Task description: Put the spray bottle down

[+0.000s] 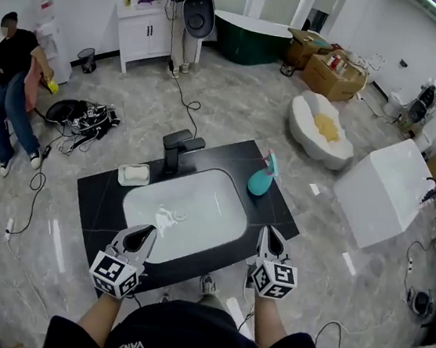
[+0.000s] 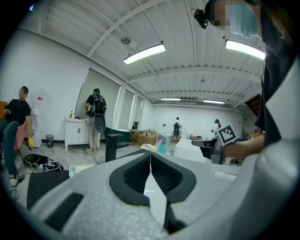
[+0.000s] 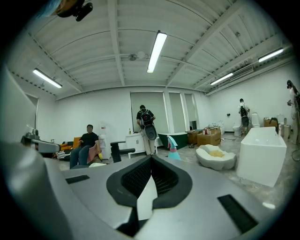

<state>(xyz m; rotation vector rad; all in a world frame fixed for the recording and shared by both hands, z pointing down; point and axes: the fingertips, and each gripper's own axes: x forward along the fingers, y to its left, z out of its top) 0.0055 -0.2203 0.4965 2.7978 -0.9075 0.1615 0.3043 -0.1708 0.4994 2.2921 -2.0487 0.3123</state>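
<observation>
Spray bottle (image 1: 261, 180) stood on counter (image 1: 101, 198) right of basin (image 1: 198, 206), left gripper (image 1: 144, 235) and right gripper (image 1: 270, 234) held at near edge, both pressed together, empty

Wears a black cap (image 1: 163, 332) with small white lettering across the crown, plus a dark top with sleeves (image 1: 70, 338) ending well short of the wrists. Bare-armed below that.

Fitted with a left gripper (image 1: 146, 234) and a right gripper (image 1: 267, 234), both in light grey tapering shells, grainy like foam up close. Lined inside each with black ribbed pads (image 3: 129, 180) in a rounded, leaf-like outline. Marked on the shell tops with black rectangular slots (image 3: 236, 213). Capped at the back of each with a cube (image 1: 115, 273) of black-and-white square markers.
</observation>
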